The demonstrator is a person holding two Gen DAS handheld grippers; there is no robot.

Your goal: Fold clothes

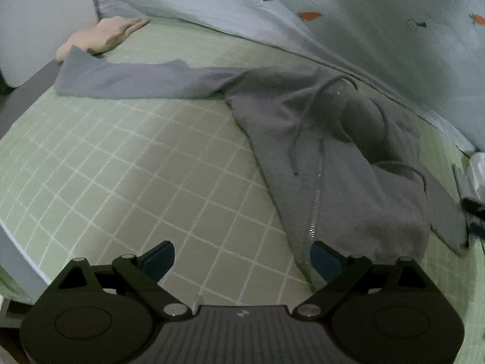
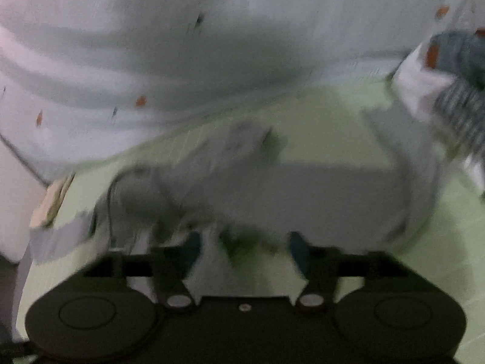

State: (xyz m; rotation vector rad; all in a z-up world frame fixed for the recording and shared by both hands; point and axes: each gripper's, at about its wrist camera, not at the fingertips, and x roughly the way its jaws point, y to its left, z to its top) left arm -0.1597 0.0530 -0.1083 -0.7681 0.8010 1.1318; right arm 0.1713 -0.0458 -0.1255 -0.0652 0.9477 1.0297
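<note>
Nearest the left wrist lens, the left gripper (image 1: 242, 257) has its jaws spread wide with nothing between them, hovering over the green checked sheet (image 1: 121, 157). Its right fingertip sits just at the bottom hem of the grey zip hoodie (image 1: 333, 163), so the garment lies ahead and to the right of this claw. The hoodie is not folded: the body runs away from the camera along the zip, one sleeve (image 1: 127, 79) stretches far out to the left, and the hood is bunched against the pale patterned quilt (image 1: 303, 15). A beige folded cloth (image 1: 103, 35) lies past the sleeve's cuff

In the blurred right wrist view, the right gripper (image 2: 245, 245) also stands apart and empty, the hoodie (image 2: 272, 182) directly ahead. Both claws are near the hem; the outstretched sleeve is on the left one's side. No container shows in either view
</note>
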